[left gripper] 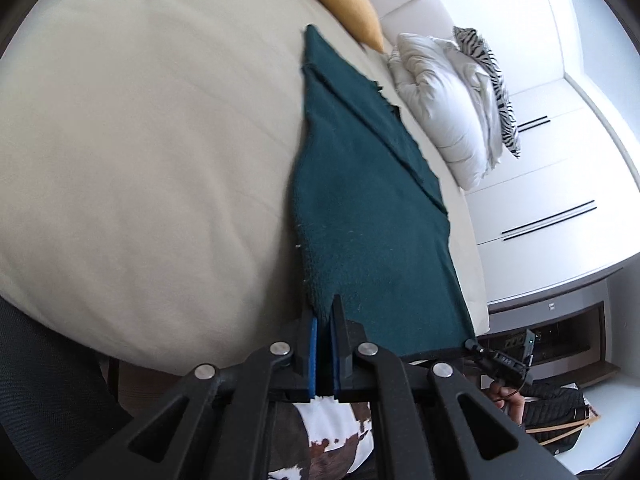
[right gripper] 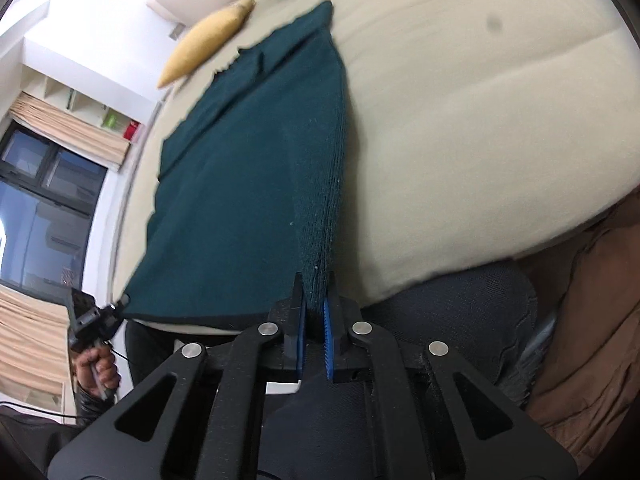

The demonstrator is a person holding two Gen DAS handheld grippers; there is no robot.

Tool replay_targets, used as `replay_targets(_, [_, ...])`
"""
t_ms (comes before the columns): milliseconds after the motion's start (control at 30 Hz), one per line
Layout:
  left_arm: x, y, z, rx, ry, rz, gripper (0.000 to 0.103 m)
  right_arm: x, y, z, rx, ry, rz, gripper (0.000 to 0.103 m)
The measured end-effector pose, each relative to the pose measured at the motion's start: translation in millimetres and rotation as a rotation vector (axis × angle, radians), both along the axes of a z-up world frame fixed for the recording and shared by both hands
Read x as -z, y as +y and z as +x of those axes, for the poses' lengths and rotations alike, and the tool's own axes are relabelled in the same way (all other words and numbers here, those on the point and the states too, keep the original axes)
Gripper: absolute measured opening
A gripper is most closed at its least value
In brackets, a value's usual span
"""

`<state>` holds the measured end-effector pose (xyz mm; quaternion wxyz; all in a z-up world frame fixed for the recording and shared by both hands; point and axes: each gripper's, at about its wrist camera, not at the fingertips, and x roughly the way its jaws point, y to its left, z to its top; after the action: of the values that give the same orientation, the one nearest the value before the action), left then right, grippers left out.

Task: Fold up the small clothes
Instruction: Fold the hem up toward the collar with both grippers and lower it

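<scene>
Broadly: cream bed (left gripper: 140, 140) filling most of both views, mattress bare and smooth. Dark teal garment (left gripper: 360, 208) stretched out flat above it, far end reaching toward the yellow cushion (left gripper: 344, 0), near hem pulled taut between the two claws. White duvet (left gripper: 440, 112) bunched near the headboard, zebra-print pillow (left gripper: 496, 88) just behind it. Left claw (left gripper: 325, 320) clamped on one near corner of the garment, cloth pinched between blue pads and running straight ahead from the tips. Right claw (right gripper: 316, 300) closed likewise on the opposite near corner, ribbed edge rising directly from its fingers. In each view, other claw visible at the hem's far end.
</scene>
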<state>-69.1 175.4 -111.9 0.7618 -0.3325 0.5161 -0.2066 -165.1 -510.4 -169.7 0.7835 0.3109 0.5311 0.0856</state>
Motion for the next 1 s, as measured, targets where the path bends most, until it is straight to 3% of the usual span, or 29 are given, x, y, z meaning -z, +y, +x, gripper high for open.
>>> replay_targets(100, [5.0,-1.1,-0.7,0.008,0.016,0.021,0.006,15.1,-3.8,-1.3,0.035,0.048,-0.002,0.006])
replay_targets(233, [-4.0,0.0,2.9,0.01,-0.006,-0.012,0.006,-6.0,-4.1,1.5,0.033,-0.037,0.018,0.006])
replay_targets(500, [-31.6,8.9,24.6,-0.053,-0.071,-0.168,0.006,-42.9,-11.6,32.6,0.065,-0.181,0.156,0.006])
replay_targets(700, [-62.4,9.1,78.3,-0.095,-0.138,-0.279,0.006,-78.6,-10.6,102.0,0.103,-0.287,0.194,0.006])
replay_targets(1000, [-75.8,-8.0,212.9,-0.156,-0.165,-0.276,0.006,-95.0,-21.0,253.7,0.208,-0.313,0.163,0.006])
